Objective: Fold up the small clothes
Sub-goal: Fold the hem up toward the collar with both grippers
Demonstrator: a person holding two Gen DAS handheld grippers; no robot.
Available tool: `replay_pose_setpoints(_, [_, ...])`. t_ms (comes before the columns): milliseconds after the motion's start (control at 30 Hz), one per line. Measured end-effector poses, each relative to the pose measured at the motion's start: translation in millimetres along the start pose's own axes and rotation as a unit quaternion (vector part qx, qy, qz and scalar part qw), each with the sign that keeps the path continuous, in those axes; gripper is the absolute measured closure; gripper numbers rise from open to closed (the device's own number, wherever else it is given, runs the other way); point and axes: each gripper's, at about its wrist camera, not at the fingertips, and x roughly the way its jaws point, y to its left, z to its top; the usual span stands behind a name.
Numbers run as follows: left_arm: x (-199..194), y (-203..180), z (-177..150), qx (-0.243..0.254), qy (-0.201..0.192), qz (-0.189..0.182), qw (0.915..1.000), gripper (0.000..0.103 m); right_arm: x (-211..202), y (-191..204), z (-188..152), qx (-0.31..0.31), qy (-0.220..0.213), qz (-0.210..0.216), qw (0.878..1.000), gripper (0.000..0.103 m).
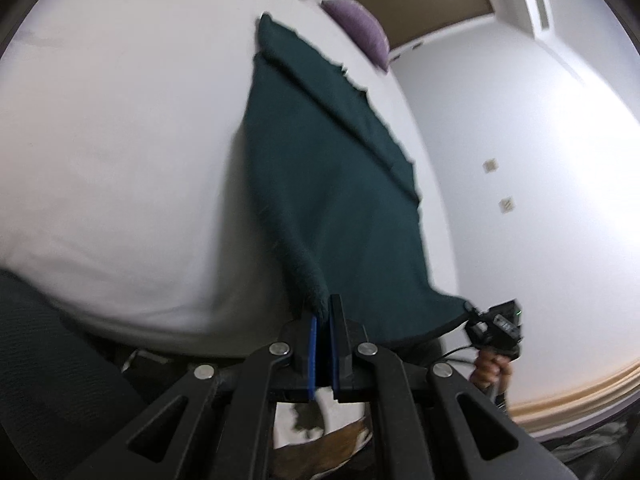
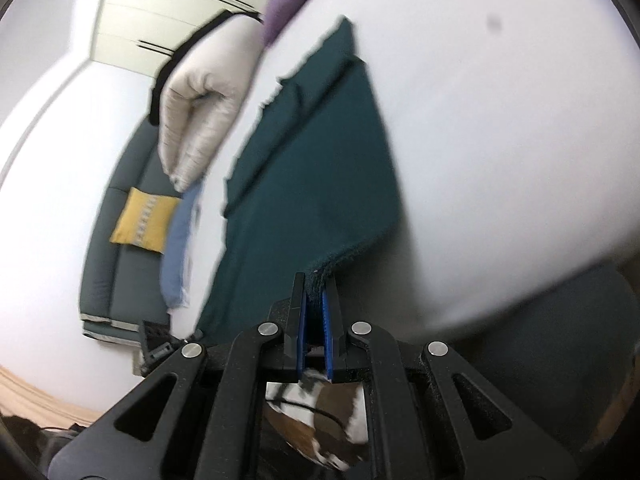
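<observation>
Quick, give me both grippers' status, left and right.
Left gripper: shut on a near corner of the dark green cloth.
Right gripper: shut on the other near corner of the dark green cloth.

Dark teal cloth [image 1: 328, 184] (frayed along one edge) stretches taut, near corners lifted off the white bed [image 1: 120, 160].
</observation>
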Motion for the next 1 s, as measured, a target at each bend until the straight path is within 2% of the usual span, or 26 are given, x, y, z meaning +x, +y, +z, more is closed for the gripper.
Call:
replay_pose_setpoints(167, [-13, -17, 36, -0.013, -0.050, -0.054, 0.9972, 0.097, 8, 33, 37, -0.011, -0.029, 0.029, 0.999, 0.097])
replay_pose_setpoints(300, [-12, -31, 70, -0.011, -0.076, -0.077, 0.9941, 0.097, 20, 57, 75, -0.018, -0.050, 0.036, 0.998, 0.097])
replay_pose_setpoints(433, [-2, -40, 108, 0.004, -0.096, -0.072, 0.9928, 0.097, 34, 75, 114, -0.029, -0.067, 0.033, 0.997, 0.097])
replay_pose_setpoints(733, [27, -28, 188, -0.020, -0.130, -0.064, 0.9892, 0.097, 77, 94, 210, -0.034, -0.095, 0.019, 0.995, 0.097])
replay_pose_setpoints(1000, [65, -18, 255, -0.020, -0.141, -0.031, 0.9893, 0.097, 128, 91, 281, -0.043, -0.109, -0.023, 0.993, 0.097])
